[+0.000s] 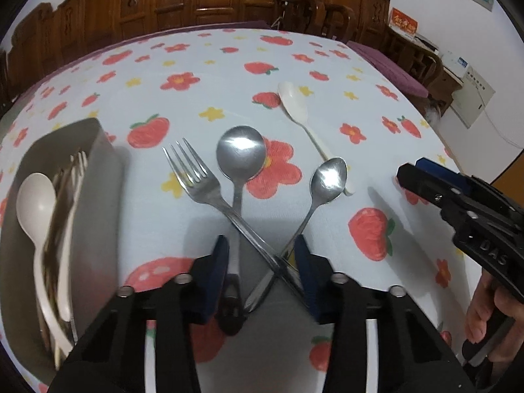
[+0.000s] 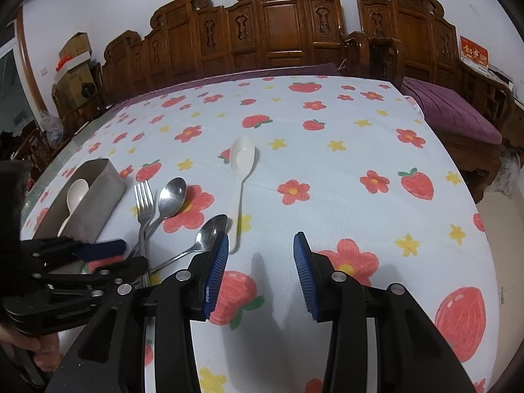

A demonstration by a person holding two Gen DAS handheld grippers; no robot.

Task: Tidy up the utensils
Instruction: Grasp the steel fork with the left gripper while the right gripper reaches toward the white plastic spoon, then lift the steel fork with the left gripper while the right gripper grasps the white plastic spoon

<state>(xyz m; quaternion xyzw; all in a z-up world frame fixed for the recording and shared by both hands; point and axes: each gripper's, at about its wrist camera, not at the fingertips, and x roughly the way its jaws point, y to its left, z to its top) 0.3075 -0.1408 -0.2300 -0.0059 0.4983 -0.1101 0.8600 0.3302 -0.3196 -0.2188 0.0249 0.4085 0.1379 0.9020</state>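
Note:
My left gripper [image 1: 260,245] is open, its blue pads straddling the crossed handles of a steel fork [image 1: 193,173], a large round steel spoon [image 1: 240,152] and a small steel spoon [image 1: 329,177] lying on the tablecloth. A white plastic spoon [image 1: 294,104] lies beyond them. A grey metal utensil box [image 1: 98,170] at the left holds a white spoon [image 1: 34,199] and forks. My right gripper [image 2: 260,245] is open and empty above the cloth, right of the white spoon [image 2: 242,160] and the small steel spoon [image 2: 213,229].
The table wears a white cloth with strawberries and flowers [image 2: 360,150]. Carved wooden benches [image 2: 278,26] stand behind, one with a purple cushion [image 2: 452,111]. The right gripper shows in the left wrist view [image 1: 458,203]; the left gripper shows in the right wrist view [image 2: 82,262].

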